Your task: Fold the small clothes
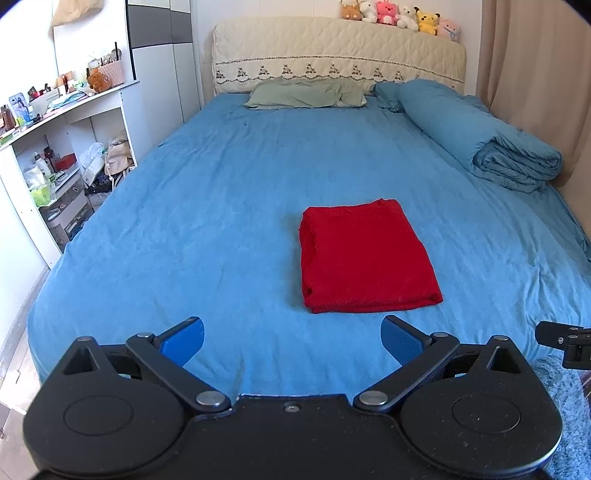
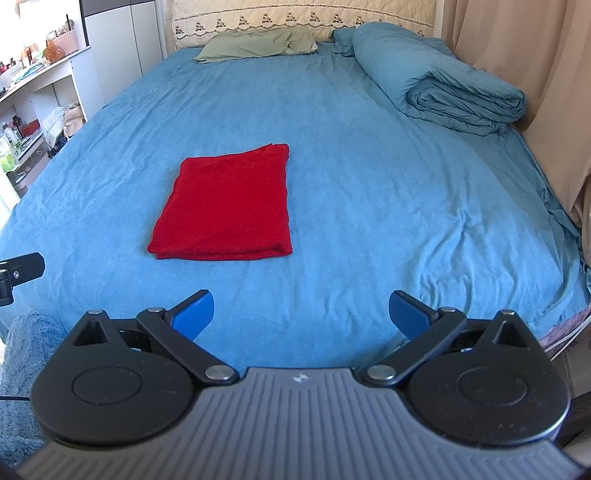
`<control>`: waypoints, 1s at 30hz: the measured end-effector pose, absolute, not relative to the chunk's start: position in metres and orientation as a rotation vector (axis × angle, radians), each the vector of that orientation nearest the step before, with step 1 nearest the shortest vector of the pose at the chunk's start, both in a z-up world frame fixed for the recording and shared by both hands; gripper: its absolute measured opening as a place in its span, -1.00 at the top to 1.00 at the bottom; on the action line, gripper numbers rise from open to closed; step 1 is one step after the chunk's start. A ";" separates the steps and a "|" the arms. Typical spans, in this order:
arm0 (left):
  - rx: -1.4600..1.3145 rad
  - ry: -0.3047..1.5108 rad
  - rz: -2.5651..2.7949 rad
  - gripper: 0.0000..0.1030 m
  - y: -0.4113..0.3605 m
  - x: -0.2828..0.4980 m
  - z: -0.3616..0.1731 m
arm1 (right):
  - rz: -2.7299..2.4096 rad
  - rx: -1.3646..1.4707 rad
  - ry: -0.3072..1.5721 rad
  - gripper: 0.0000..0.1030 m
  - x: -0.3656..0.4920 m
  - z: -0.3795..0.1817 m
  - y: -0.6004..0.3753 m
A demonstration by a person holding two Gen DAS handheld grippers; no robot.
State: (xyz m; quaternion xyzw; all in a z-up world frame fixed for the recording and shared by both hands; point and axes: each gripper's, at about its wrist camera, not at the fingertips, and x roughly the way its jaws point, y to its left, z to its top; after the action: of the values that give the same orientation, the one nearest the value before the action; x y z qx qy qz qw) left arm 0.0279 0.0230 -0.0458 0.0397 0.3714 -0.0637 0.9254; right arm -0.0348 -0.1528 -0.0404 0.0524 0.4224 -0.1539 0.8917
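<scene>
A red garment [image 1: 365, 258], folded into a neat rectangle, lies flat on the blue bed sheet [image 1: 207, 206] in the near half of the bed, apart from everything else on it. From the left wrist view it sits ahead and a little to the right; from the right wrist view it sits ahead and to the left, so it lies between the two tools.

The left tongs [image 1: 291, 341] hang above the foot of the bed with their blue fingers [image 1: 183, 341] spread wide and nothing between them. The right tongs [image 2: 302, 314] are likewise spread wide and empty, short of the garment and not touching it. A black edge of each tool shows at the side of the other's view.

At the head of the bed a green pillow [image 1: 304, 94] lies flat against the quilted cream headboard [image 1: 332, 48], with a row of plush toys [image 1: 400, 16] on top. A folded blue duvet [image 1: 480, 136] lies along the right side beside a beige curtain [image 1: 535, 74]. White shelves [image 1: 62, 147] crowded with small items stand left of the bed.
</scene>
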 end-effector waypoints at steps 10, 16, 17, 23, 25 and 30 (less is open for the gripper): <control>0.095 0.750 -0.131 -1.00 0.024 0.027 -0.044 | -0.319 0.114 0.876 -1.00 -0.035 -0.040 -0.154; 0.097 0.749 -0.135 -1.00 0.024 0.027 -0.044 | -0.319 0.119 0.877 -1.00 -0.036 -0.039 -0.153; 0.097 0.747 -0.135 -1.00 0.024 0.027 -0.043 | -0.320 0.119 0.876 -1.00 -0.036 -0.039 -0.153; 0.105 0.740 -0.140 -1.00 0.023 0.028 -0.043 | -0.322 0.121 0.872 -1.00 -0.036 -0.038 -0.153; 0.106 0.733 -0.144 -1.00 0.023 0.027 -0.042 | -0.324 0.120 0.870 -1.00 -0.036 -0.037 -0.152; 0.124 0.710 -0.138 -1.00 0.021 0.025 -0.041 | -0.326 0.119 0.867 -1.00 -0.035 -0.037 -0.149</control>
State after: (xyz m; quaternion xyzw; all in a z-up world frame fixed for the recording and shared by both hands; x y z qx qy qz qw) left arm 0.0249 0.0211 -0.0407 0.0607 0.3473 -0.0674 0.9334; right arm -0.0353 -0.1493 -0.0371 0.0572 0.4179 -0.1573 0.8929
